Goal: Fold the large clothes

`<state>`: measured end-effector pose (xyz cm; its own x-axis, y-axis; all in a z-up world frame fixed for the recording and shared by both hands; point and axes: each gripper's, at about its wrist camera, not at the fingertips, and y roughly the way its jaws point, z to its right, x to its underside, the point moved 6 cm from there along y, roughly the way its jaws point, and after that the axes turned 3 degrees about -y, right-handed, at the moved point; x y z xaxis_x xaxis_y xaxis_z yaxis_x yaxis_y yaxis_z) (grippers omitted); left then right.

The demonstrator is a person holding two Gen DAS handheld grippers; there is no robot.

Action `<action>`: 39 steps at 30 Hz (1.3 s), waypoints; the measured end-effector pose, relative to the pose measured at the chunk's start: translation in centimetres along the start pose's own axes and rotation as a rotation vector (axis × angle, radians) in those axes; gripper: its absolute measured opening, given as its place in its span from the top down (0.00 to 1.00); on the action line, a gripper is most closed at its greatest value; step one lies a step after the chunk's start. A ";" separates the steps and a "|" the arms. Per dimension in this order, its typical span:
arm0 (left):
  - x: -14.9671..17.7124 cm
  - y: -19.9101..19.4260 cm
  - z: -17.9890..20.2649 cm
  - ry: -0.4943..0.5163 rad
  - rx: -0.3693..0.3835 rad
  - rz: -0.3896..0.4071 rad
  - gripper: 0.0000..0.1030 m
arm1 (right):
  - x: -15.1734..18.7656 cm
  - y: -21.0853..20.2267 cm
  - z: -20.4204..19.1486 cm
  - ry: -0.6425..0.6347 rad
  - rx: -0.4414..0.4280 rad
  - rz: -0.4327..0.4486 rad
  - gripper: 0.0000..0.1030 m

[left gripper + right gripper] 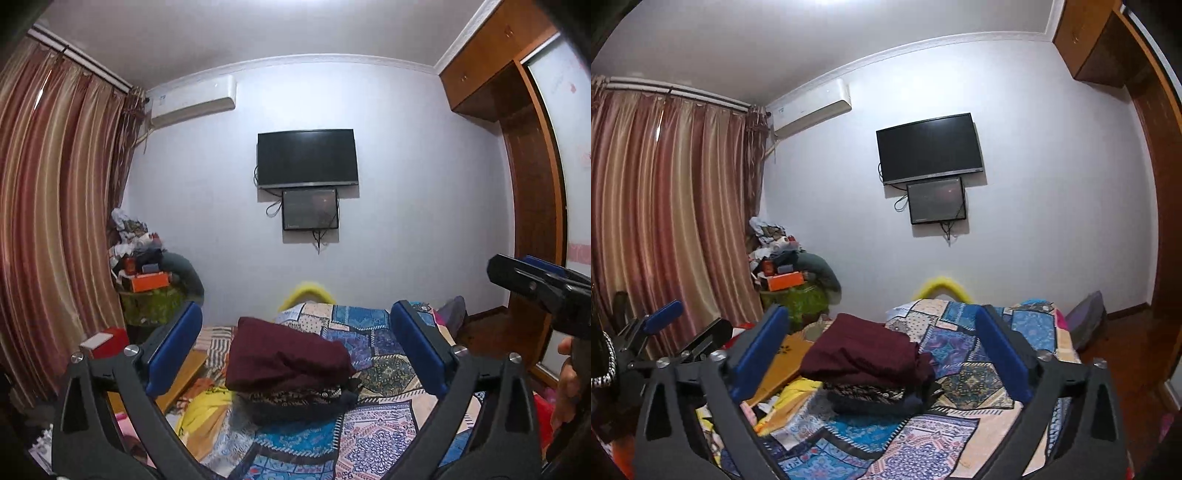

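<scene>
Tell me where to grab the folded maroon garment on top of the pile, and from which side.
Grip the maroon garment at its near, thick folded edge, coming in low from the front with the left tool, which already frames it with fingers spread. That edge overhangs the patterned clothes beneath, so probably one finger can slide under.

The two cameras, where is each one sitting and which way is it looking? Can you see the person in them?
Left wrist: sits on the left gripper, looks over the bed at the TV wall; shows its open blue fingers, the right gripper and a hand.
Right wrist: sits on the right gripper, faces the same wall; shows its open fingers and the left gripper.
Both share: the folded maroon garment on a clothes stack, the curtains, the air conditioner.
</scene>
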<state>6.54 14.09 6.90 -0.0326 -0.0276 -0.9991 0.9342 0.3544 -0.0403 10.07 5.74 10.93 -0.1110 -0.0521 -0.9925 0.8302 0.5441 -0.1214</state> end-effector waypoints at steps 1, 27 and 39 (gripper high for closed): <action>0.1 0.0 -0.1 -0.005 -0.002 -0.003 0.01 | 0.1 -0.2 0.1 -0.003 0.002 0.001 0.00; 1.6 0.6 -0.4 -0.033 0.024 -0.050 0.00 | 1.8 -0.4 -0.3 -0.025 0.005 -0.052 0.00; 1.8 1.0 -1.3 -0.076 0.024 -0.061 0.00 | 1.8 -0.2 -0.2 -0.032 0.006 -0.073 0.00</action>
<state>6.99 15.61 5.06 -0.0637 -0.1196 -0.9908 0.9396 0.3275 -0.0999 9.63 5.72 9.13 -0.1541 -0.1185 -0.9809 0.8236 0.5331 -0.1938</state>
